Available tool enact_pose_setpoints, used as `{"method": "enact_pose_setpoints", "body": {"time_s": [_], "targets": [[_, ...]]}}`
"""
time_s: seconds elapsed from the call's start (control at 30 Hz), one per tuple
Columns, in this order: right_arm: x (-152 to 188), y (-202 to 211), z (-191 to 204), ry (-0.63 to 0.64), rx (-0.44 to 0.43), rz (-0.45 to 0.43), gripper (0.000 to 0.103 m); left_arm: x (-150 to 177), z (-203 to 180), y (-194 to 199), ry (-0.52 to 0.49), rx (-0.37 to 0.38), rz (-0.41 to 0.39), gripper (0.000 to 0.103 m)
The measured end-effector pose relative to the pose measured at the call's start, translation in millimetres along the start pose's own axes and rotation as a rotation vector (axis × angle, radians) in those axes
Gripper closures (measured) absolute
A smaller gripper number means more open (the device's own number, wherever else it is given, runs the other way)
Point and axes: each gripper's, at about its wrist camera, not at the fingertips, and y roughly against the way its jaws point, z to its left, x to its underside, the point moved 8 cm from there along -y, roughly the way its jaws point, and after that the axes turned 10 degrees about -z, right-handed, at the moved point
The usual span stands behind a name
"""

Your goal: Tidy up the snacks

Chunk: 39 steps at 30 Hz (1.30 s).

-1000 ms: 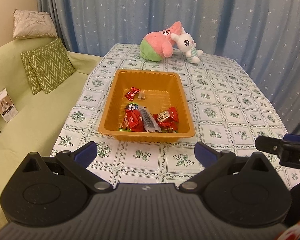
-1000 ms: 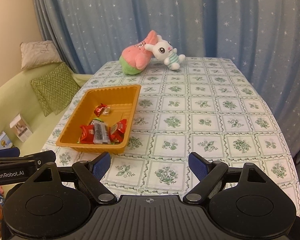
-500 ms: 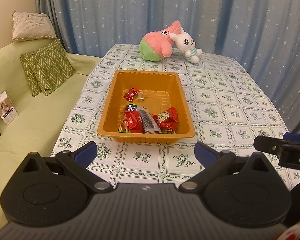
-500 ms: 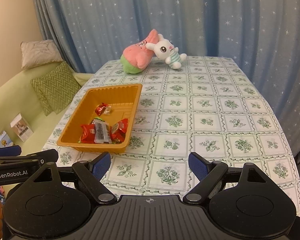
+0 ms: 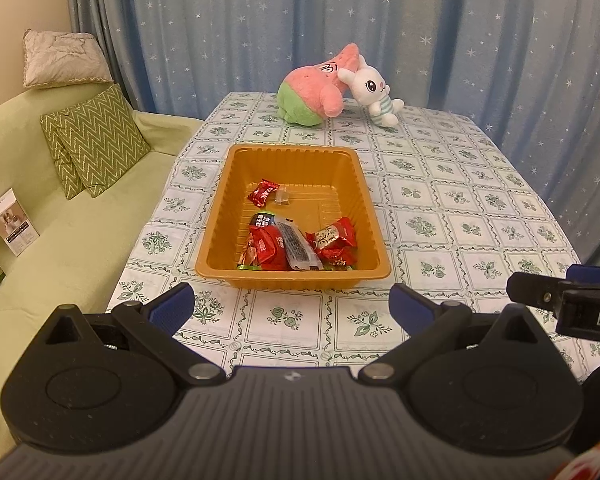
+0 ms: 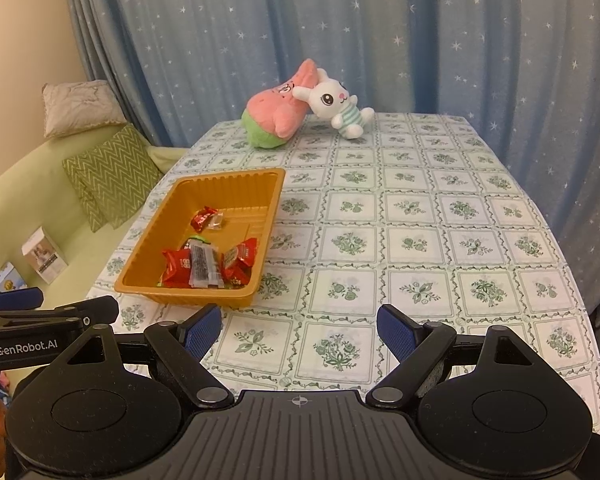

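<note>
We judge the task near done: every snack (image 5: 296,240) we see lies in the orange tray (image 5: 220,216), 1 red wrapper at its middle, the rest piled at its near end; no wrapper shows on the tabletop (image 6: 420,240). Left claw (image 5: 291,304) and right claw (image 6: 299,330) hover open and empty. Against the earlier frames nothing differs: claws and tray unmoved.

Reading "GenRobot.AI" in white letters along the side of the left gripper (image 6: 40,322), showing at the left edge of the right wrist view. Making out only "DA" in white on the black body of the right gripper (image 5: 572,300), cut off by the frame edge in the left wrist view. Finding the print on the snack wrappers (image 5: 296,246) too small to read.
</note>
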Motion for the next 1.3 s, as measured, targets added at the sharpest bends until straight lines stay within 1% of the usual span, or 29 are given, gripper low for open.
{"method": "enact_pose_setpoints", "body": {"time_s": [1.3], "targets": [[2.6,1.1,-3.2,-0.008,-0.001,0.001,0.018,3.7,-2.8,-1.3,-0.003,0.004,0.005,0.0]]}}
